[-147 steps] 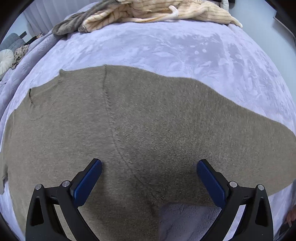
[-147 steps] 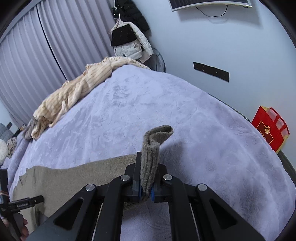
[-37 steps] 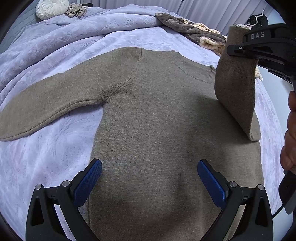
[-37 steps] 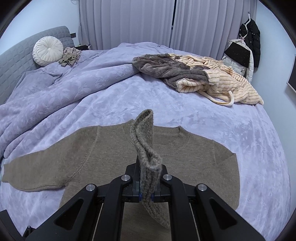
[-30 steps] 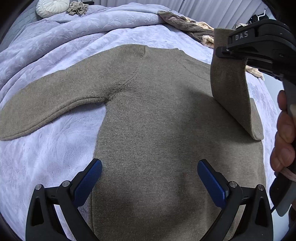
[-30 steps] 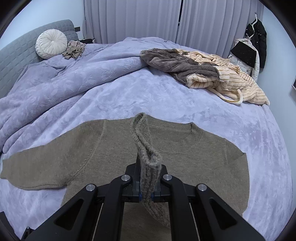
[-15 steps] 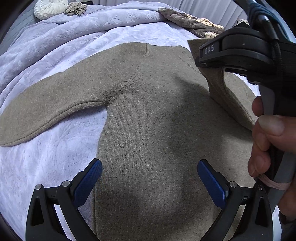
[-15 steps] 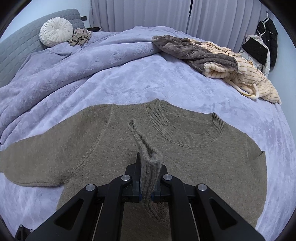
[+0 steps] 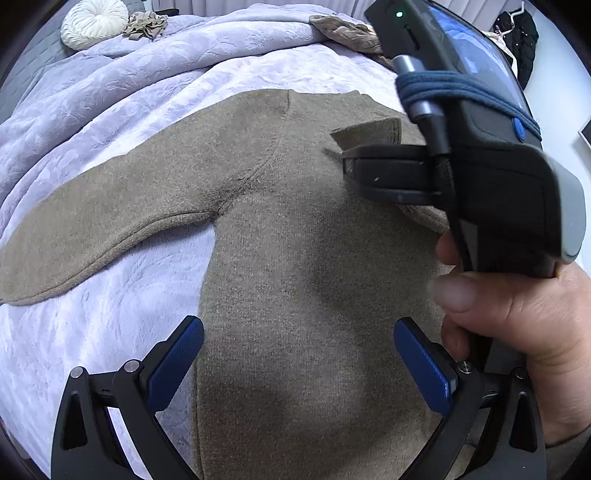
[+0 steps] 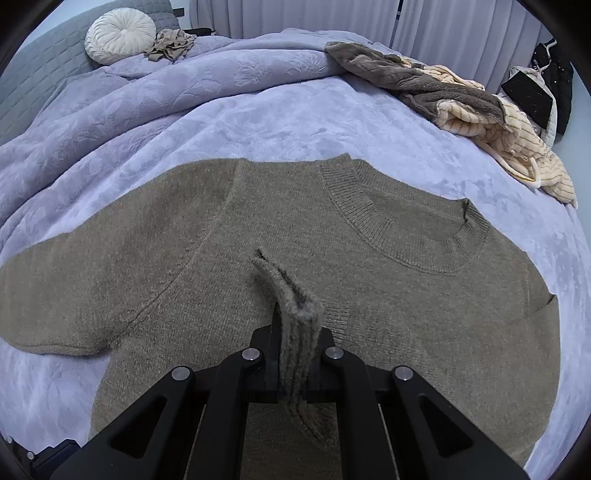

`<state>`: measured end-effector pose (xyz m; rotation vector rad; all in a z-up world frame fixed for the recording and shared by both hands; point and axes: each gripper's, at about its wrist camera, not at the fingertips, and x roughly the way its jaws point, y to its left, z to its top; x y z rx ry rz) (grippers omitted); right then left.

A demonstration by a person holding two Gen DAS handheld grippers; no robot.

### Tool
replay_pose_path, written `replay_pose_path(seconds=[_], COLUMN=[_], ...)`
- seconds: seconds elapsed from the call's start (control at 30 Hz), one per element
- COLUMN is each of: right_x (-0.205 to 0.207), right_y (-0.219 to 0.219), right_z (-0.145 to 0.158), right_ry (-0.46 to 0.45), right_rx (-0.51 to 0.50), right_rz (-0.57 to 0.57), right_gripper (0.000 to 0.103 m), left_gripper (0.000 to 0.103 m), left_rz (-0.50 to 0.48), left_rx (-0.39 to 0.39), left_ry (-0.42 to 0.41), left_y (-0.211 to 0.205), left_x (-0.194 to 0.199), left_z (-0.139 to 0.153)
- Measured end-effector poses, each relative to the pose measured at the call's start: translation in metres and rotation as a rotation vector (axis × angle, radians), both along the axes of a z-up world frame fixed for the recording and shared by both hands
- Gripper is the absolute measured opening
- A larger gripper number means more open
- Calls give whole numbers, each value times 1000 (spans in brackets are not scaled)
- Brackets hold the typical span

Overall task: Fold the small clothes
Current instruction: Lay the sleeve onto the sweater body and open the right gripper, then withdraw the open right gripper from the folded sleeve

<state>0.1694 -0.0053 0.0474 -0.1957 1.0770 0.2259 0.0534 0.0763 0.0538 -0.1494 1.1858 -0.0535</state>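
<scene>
An olive-brown knit sweater (image 9: 280,229) lies flat on the lavender bed, also in the right wrist view (image 10: 229,236), neck away from me. Its left sleeve (image 9: 92,225) stretches out flat to the left. My right gripper (image 10: 295,354) is shut on the cuff of the right sleeve (image 10: 291,306) and holds it low over the sweater's chest; it shows in the left wrist view (image 9: 384,173) too, with the cuff (image 9: 369,133) sticking out past it. My left gripper (image 9: 295,365) is open and empty over the sweater's lower body.
A lavender blanket (image 10: 184,96) covers the bed. A heap of grey and cream striped clothes (image 10: 461,99) lies at the far right. A round white cushion (image 10: 120,35) and a small beige garment (image 10: 171,44) sit by the grey headboard. Dark jackets (image 10: 550,81) hang at right.
My right gripper has carried the sleeve cuff leftward and down across the sweater, from high over the right side to low over the chest. The left gripper has stayed open in place.
</scene>
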Motion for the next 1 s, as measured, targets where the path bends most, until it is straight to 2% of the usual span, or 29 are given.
replay_pose_path(seconds=[0.13,0.23,0.27,0.37,0.5,0.6,0.7,0.8,0.9,1.0], right_x=[-2,-4,-5,-11,-21,-21,-21,-23,-37,-56], right_y=[6,11,13,15,2,-36,-90,-127,-142,-136], right_z=[-7,-7,-6,4,24,37,38,20,-1,-9], right_ry=[21,32,38,36,-9,-48,-67,-18,24,-17], right_rx=[-3,9,27,95,137,168,150,90,59,18], right_rz=[21,54,68,110,123,50,-95,-207,-235,-228], right_gripper=[7,14,20,28,32,44,47,47,47,47], left_gripper=[103,103,103,103,103,103,103,103,103,103], left_rz=[-3,5,7,15,21,19,11,4,-8,-12], left_rx=[9,6,6,2,9,11,4,2,9,19], left_ry=[4,7,7,8,9,9,9,12,15,18], left_y=[2,6,7,10,15,14,11,6,-2,-5], left_x=[-3,-3,-5,-10,-14,-15,-15,-14,-18,-20], left_z=[0,-1,-1,0,1,1,1,1,2,2])
